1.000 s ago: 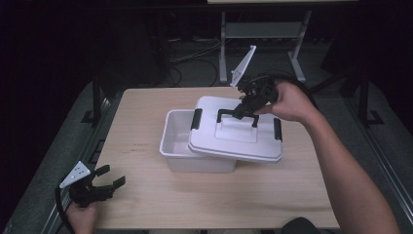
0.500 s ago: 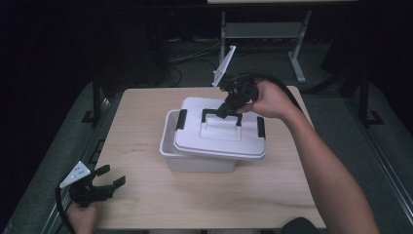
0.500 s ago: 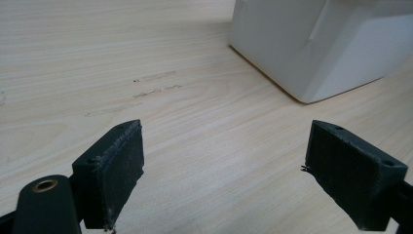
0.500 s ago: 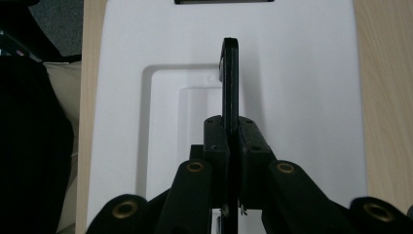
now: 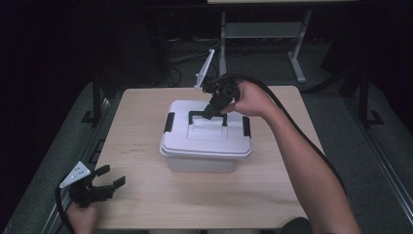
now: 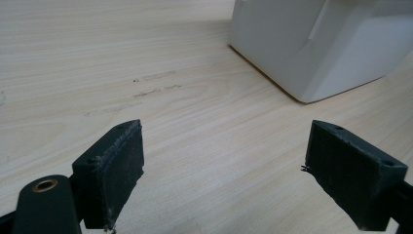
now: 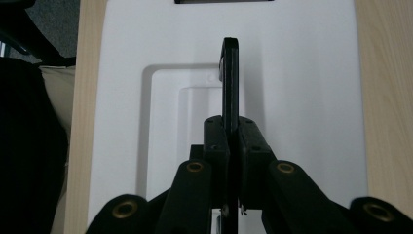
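Observation:
A white storage box (image 5: 204, 161) stands in the middle of the wooden table, with its white lid (image 5: 207, 131) lying on top of it. My right gripper (image 5: 210, 112) is shut on the lid's black handle (image 5: 197, 115), which stands upright. In the right gripper view the handle (image 7: 230, 73) runs straight up between the closed pads over the lid (image 7: 302, 97). My left gripper (image 5: 108, 181) rests at the table's front left corner, open with nothing in it. In the left gripper view its fingers (image 6: 117, 170) frame bare wood, and the box's corner (image 6: 311, 53) is at the upper right.
Black latches (image 5: 169, 122) hang at both ends of the lid. The wooden table (image 5: 141, 146) has free surface around the box. A metal stand (image 5: 263, 34) and cables lie on the dark floor behind the table. A cable (image 5: 292, 122) trails along the right forearm.
The right gripper has carried the lid leftward and down from an offset, tilted position; it now sits squarely over the box. The left gripper has stayed put.

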Demonstrator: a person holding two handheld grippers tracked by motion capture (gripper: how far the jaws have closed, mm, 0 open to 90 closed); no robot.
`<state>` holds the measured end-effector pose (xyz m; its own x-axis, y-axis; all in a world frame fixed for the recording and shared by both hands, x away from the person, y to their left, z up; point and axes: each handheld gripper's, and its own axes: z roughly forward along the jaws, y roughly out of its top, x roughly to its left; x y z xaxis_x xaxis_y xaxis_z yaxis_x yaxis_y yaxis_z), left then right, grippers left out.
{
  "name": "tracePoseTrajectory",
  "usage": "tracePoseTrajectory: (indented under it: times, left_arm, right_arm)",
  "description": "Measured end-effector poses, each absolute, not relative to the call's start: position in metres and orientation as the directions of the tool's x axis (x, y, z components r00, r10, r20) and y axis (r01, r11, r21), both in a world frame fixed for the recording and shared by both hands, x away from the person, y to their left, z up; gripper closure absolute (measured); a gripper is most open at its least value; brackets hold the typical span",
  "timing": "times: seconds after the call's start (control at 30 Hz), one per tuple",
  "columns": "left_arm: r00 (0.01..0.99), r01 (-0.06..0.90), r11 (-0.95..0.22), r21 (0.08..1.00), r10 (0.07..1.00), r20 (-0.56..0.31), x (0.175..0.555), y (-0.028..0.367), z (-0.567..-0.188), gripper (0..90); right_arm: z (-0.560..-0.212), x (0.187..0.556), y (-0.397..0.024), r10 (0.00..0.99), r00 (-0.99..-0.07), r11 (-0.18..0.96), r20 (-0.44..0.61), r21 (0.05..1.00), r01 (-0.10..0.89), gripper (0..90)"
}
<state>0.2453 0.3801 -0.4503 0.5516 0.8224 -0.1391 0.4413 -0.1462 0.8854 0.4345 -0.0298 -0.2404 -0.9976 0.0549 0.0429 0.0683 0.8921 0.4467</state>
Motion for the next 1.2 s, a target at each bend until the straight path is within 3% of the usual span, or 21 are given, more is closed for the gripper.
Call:
tracePoseTrajectory:
  times: [0.43, 1.2]
  left_arm:
    - [0.547, 0.438, -0.143, 0.888, 0.826, -0.137, 0.244, 0.383, -0.450, 13.4]
    - [0.547, 0.434, -0.141, 0.890, 0.826, -0.136, 0.244, 0.384, -0.450, 13.4]
  right_arm:
    - [-0.259, 0.449, -0.007, 0.051, -0.997, 0.900, 0.065, 0.429, 0.074, 84.5]
    - [-0.273, 0.457, -0.006, 0.059, -0.995, 0.910, 0.083, 0.406, 0.088, 84.4]
